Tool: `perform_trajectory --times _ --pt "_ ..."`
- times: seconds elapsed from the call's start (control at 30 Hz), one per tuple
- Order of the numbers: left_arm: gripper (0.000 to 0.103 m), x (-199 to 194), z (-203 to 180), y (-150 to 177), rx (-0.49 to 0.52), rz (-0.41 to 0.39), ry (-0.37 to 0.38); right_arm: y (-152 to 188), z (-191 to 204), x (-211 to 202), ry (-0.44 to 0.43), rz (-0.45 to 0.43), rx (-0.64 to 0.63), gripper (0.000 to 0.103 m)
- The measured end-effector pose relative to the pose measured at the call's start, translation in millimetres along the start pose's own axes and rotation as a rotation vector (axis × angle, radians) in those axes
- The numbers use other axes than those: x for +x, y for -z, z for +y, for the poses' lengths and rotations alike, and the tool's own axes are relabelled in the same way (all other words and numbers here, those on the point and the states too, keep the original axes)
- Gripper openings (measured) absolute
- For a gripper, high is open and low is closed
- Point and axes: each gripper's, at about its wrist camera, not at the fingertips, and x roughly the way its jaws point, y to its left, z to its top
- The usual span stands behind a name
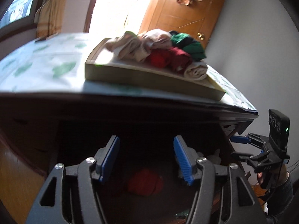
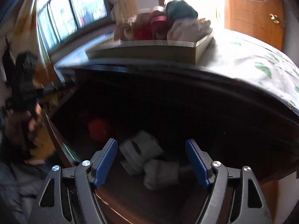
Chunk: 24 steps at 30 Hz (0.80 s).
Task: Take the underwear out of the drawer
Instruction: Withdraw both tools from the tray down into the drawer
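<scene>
Currently: shallow cardboard tray (image 1: 149, 78) holds several rolled garments; red underwear bundle (image 1: 144, 182) and pale rolls (image 2: 149, 158) remain in dark wooden drawer (image 2: 130, 196). Left gripper (image 1: 146, 158), right gripper (image 2: 151, 160): jaws apart, empty.

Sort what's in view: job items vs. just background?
Job:
- open drawer
- red underwear inside
- white rolled pieces inside
- tray piled with folded underwear
- left gripper, right gripper, both open

Background:
- door
- curtain
- window
</scene>
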Motion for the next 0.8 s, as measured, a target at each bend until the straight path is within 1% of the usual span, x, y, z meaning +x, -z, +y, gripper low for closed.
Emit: perform_trajectory --times 0.13,0.2,0.37,0.53,0.6,0.8 --pt "0.061 5.2 4.8 5.0 -0.012 0.026 -0.010 5.7 3.7 17.8 0.046 0.117 -0.088 0.077" --pt "0.064 6.1 5.2 7.9 -0.007 0.036 -0.014 6.9 5.4 24.1 0.061 0.150 -0.125 0.077" --pt "0.064 7.0 1.8 10.3 0.020 0.046 -0.022 8.2 8.6 37.2 0.072 0.229 -0.188 0.077" --pt "0.066 8.5 2.8 11.8 0.020 0.061 -0.023 10.6 13.9 53.2 0.083 0.324 -0.227 0.077" --pt "0.067 10.1 4.0 12.2 0.016 0.066 -0.024 11.1 14.2 57.5 0.094 0.342 -0.244 0.077" --pt "0.067 13.6 8.3 16.3 0.000 0.083 -0.021 10.5 11.2 71.3 0.106 0.397 -0.249 0.075"
